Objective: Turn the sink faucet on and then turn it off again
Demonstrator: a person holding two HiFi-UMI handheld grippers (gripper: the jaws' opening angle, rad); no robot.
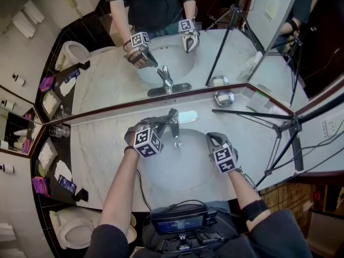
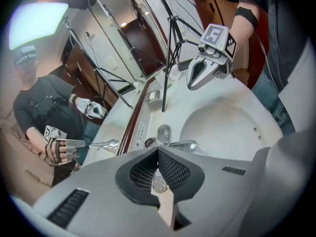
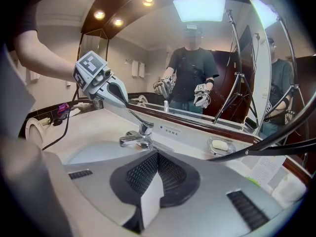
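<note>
Here, a slim, shiny chrome single-lever faucet (image 3: 143, 131)

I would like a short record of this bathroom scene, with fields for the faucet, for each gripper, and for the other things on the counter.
place: marble counter with a sink basin
faucet: chrome, behind the basin; its lever stands raised at a slant; no water stream can be made out
left gripper: jaws together, tips at the lever's free end; whether it pinches the lever I cannot tell
right gripper: jaws together, empty, over the basin's right side, apart from the faucet
also there: soap dish with a soap bar, right of the faucet; tripod further right
</note>
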